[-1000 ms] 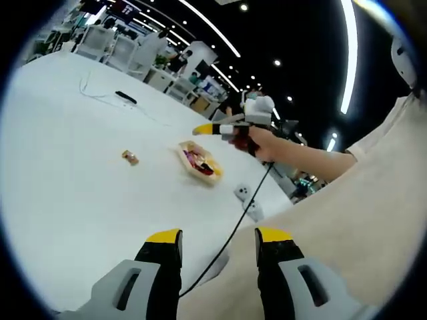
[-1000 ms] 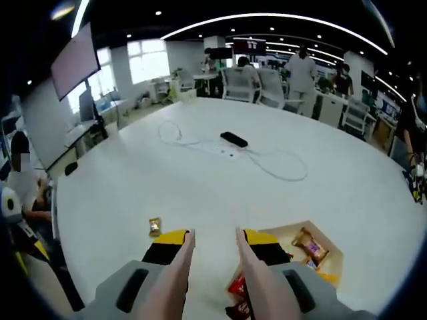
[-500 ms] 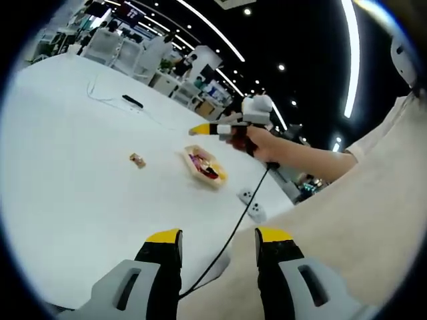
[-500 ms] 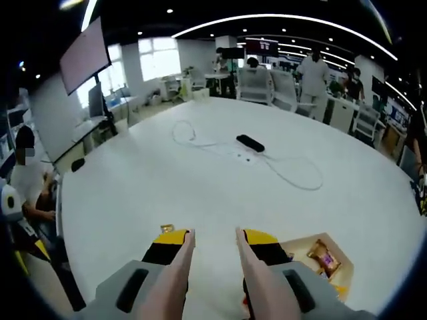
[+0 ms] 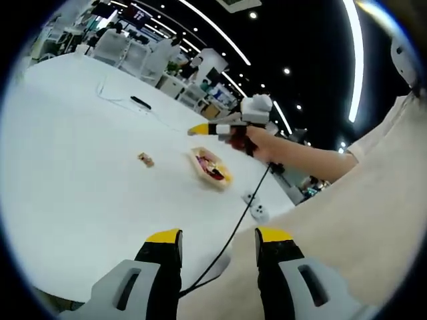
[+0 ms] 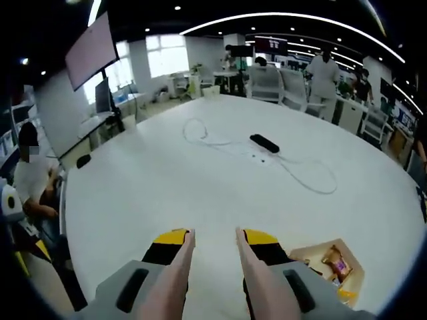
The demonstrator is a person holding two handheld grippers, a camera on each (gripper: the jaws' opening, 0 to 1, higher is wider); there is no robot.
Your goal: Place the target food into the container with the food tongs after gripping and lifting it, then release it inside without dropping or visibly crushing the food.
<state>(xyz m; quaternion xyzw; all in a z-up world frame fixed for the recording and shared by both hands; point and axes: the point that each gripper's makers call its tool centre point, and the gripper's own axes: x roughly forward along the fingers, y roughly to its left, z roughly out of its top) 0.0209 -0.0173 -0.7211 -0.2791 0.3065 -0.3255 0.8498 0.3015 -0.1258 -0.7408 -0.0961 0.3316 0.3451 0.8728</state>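
One white table [image 5: 73,187] here, with one wooden container [image 5: 212,167] holding a few wrapped snacks, and one loose snack [image 5: 145,159] sitting apart at its 9 o'clock. The right gripper [image 5: 197,129] hovers above the container, pinching one pair of food tongs [image 6: 212,257], arms spread, empty. The left gripper [image 5: 218,243] hangs open, holding nothing. One black block with a white cable [image 6: 265,143] lies far off.
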